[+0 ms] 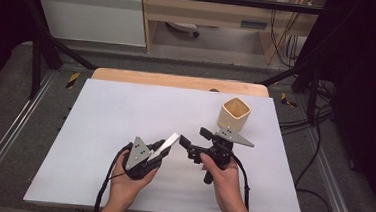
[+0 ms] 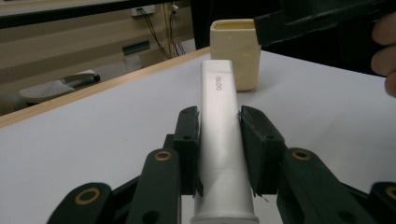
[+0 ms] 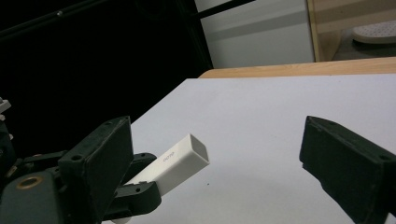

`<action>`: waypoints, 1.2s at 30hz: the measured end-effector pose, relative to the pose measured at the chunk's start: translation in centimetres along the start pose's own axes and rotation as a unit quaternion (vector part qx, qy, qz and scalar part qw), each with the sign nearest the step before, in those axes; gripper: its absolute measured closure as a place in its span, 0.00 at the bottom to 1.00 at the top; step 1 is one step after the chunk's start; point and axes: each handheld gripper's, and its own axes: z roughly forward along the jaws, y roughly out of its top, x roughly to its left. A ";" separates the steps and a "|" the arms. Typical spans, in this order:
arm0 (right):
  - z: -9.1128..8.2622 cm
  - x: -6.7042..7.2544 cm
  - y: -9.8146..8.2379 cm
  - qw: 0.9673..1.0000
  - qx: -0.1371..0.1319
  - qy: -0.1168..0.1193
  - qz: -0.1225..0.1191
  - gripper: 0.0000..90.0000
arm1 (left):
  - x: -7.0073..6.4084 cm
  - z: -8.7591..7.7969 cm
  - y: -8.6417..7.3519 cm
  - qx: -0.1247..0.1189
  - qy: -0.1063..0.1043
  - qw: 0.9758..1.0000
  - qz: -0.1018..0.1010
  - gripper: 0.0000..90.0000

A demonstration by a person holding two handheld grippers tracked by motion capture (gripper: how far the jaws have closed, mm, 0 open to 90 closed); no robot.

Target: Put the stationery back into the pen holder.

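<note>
Pinching the white tube [image 2: 219, 140] in the left gripper [image 1: 158, 151], near the beige cup [image 1: 234, 114]. Spreading wide beside the tube: right gripper [image 1: 189, 142], clasping nothing.

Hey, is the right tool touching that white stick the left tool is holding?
Apart. The right gripper view shows the right tool with its jaws wide open, and the white stick lies beyond the nearer jaw, between neither pad. The left tool clamps it.

A lab: black frame rig [image 1: 39, 50], trailing cables [image 1: 317, 165]
</note>
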 end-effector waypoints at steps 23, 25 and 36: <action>1.0 0.2 -1.4 0.996 0.024 0.064 0.060 0.37 | -1.7 -0.2 0.6 -0.031 -0.014 0.999 0.018 0.76; 1.1 0.1 -1.5 0.994 0.025 0.074 0.072 0.41 | -1.8 -0.2 0.7 -0.035 -0.015 0.999 0.021 0.76; 1.0 -0.1 -1.6 0.990 0.021 0.100 0.098 0.53 | -1.9 -0.4 0.8 -0.045 -0.016 0.999 0.024 0.76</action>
